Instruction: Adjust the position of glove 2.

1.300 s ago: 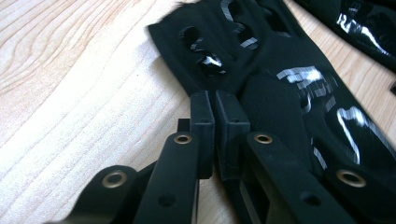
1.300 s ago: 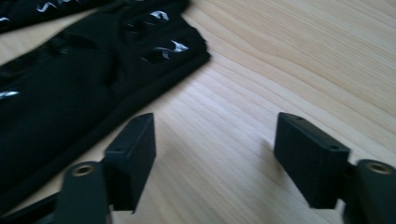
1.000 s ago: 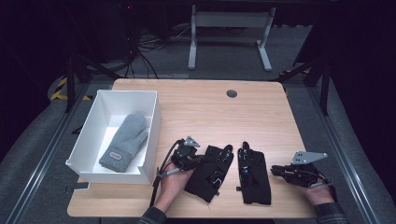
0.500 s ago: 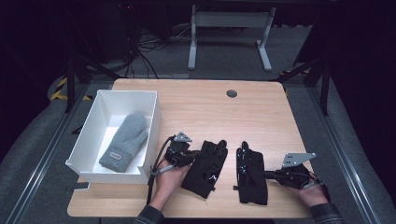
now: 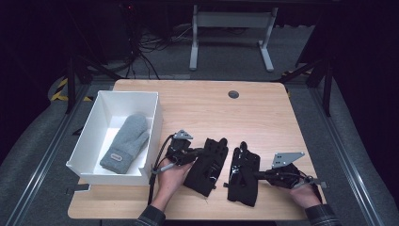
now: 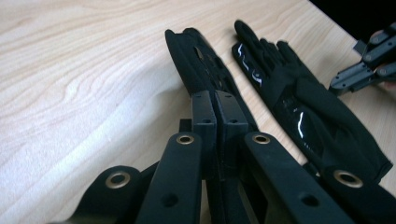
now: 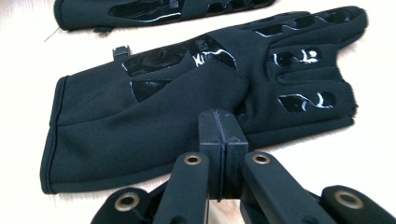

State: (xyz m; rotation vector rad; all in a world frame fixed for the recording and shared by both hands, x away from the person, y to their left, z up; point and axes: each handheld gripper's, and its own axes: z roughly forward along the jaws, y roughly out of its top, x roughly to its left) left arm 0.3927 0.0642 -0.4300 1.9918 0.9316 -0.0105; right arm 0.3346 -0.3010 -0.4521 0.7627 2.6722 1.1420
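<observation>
Two black gloves lie side by side near the table's front edge. The left glove (image 5: 210, 165) (image 6: 196, 60) has my left gripper (image 5: 200, 151) (image 6: 215, 105) at its left side, jaws pressed together and seemingly pinching its cloth. The right glove (image 5: 242, 181) (image 7: 163, 107) has my right gripper (image 5: 258, 174) (image 7: 217, 126) at its right edge by the thumb, jaws shut on that edge. The left gripper view also takes in the right glove (image 6: 303, 102) and the right gripper (image 6: 364, 72). At the top of the right gripper view is the left glove (image 7: 140, 9).
A white box (image 5: 154, 117) stands at the table's left with a grey mitten (image 5: 126, 141) lying inside it. A dark round grommet (image 5: 233, 94) sits near the far edge of the wooden table (image 5: 244, 122). Desk legs and cables are on the floor beyond.
My right gripper has moved left and the right glove has shifted left with it, closer to the left glove. The left gripper and its glove have slid slightly left.
</observation>
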